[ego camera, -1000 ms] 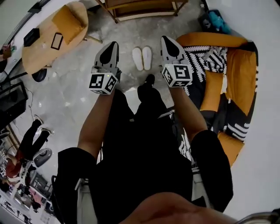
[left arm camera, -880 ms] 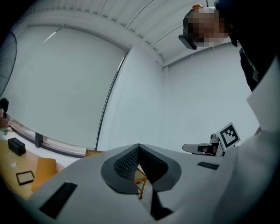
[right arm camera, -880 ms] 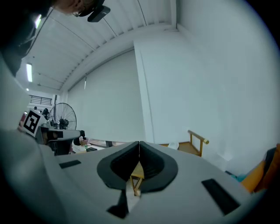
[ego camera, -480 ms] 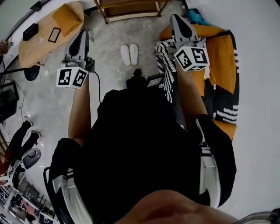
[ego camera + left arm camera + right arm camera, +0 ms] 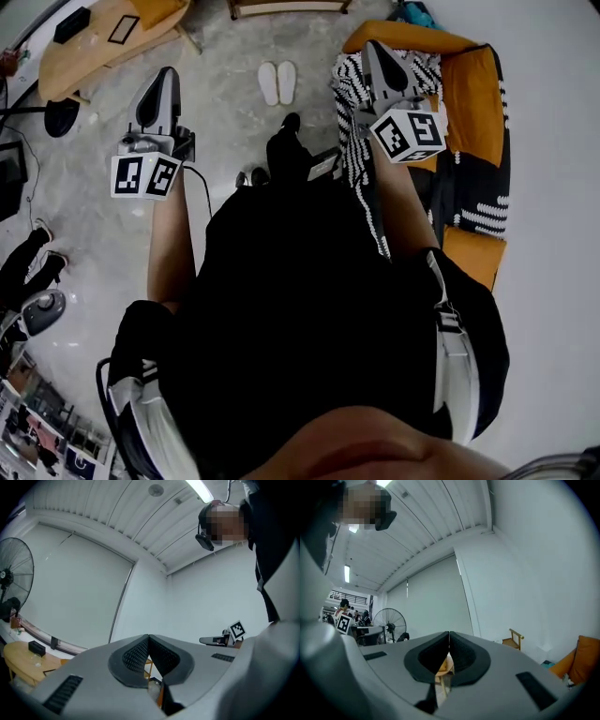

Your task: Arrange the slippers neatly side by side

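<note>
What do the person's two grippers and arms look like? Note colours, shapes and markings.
The left gripper and right gripper are alike: grey, tapering shells with black ribbed pads, each carrying a white cube printed with black square markers. A black cable runs from the left one. The person wears black, with short sleeves.

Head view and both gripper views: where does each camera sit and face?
Head view: on the head, looking down at slippers on the floor; torso, arms, left tool, right tool show.
Left gripper view: on the left tool, facing wall and ceiling; shut jaws, clothing.
Right gripper view: on the right tool, likewise; shut jaws.
Shared: both gripper views show a fan.
</note>
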A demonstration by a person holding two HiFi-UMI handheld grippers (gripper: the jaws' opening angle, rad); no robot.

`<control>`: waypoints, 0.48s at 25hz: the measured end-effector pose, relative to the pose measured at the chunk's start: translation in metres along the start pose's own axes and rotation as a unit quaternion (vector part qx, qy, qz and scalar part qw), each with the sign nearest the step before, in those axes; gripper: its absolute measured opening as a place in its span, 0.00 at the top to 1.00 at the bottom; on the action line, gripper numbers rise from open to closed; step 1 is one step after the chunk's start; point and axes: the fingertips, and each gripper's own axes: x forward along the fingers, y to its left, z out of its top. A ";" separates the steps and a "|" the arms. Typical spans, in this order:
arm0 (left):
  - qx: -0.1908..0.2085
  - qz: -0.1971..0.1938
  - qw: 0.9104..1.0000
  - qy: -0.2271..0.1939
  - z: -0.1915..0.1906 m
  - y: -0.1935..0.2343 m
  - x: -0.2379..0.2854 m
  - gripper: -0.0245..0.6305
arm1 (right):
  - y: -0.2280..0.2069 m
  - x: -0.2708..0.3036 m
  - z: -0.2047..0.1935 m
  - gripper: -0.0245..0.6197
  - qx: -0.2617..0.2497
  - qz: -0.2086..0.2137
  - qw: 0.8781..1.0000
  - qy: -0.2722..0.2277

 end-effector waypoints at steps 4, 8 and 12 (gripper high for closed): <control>-0.003 0.019 1.000 0.014 -0.011 -0.024 -0.048 0.94 | 0.038 -0.042 -0.017 0.91 -0.005 0.024 1.000 0.010; 0.003 0.035 0.999 0.016 -0.010 -0.048 -0.075 0.94 | 0.061 -0.066 -0.011 0.91 -0.024 0.048 0.999 0.002; 0.010 0.042 0.999 0.016 -0.003 -0.077 -0.087 0.94 | 0.067 -0.089 0.000 0.91 -0.043 0.073 0.996 -0.007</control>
